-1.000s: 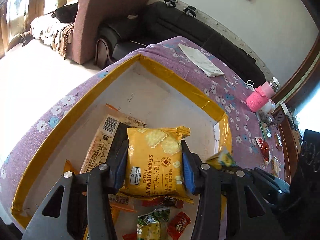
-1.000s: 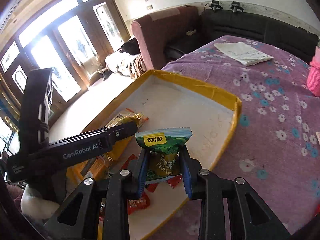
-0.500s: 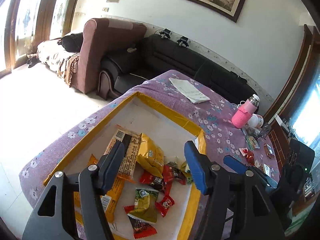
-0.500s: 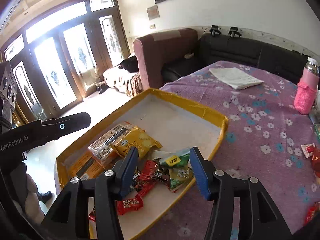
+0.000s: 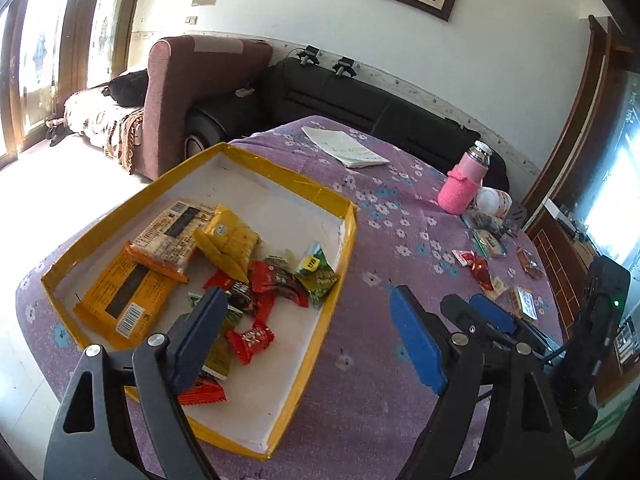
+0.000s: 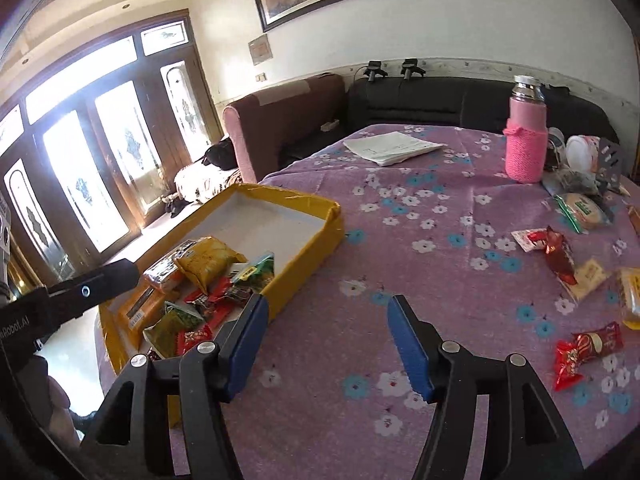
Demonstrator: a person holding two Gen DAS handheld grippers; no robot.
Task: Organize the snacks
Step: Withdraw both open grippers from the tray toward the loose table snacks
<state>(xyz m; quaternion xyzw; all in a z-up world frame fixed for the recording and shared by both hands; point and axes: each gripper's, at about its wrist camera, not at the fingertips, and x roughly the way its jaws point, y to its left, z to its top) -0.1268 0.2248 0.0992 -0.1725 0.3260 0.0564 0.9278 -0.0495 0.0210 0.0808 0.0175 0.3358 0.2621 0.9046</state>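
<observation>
A yellow-rimmed box [image 5: 348, 236] on the purple flowered tablecloth holds several snack packs, among them the yellow cracker pack [image 5: 230, 240] and the green pack [image 5: 316, 270]. The box also shows in the right wrist view [image 6: 316, 236]. My left gripper [image 5: 308, 332] is open and empty, raised above the box's right edge. My right gripper [image 6: 326, 340] is open and empty, above the cloth to the right of the box. Loose snacks lie on the cloth to the right: a red candy pack [image 6: 588, 350], a red wrapper [image 6: 558, 254] and a round cracker pack [image 6: 582, 210].
A pink-sleeved flask [image 6: 526, 142] stands at the far right of the table beside a white jar [image 6: 582, 148]. A folded white paper [image 6: 394, 146] lies at the far side. A black sofa [image 5: 360, 100] and a maroon armchair [image 5: 192, 92] stand behind the table.
Both grippers opened and let go of their packs, the yellow cracker pack and the green pack, which now lie in the box. Both grippers then pulled back, up and to the right.
</observation>
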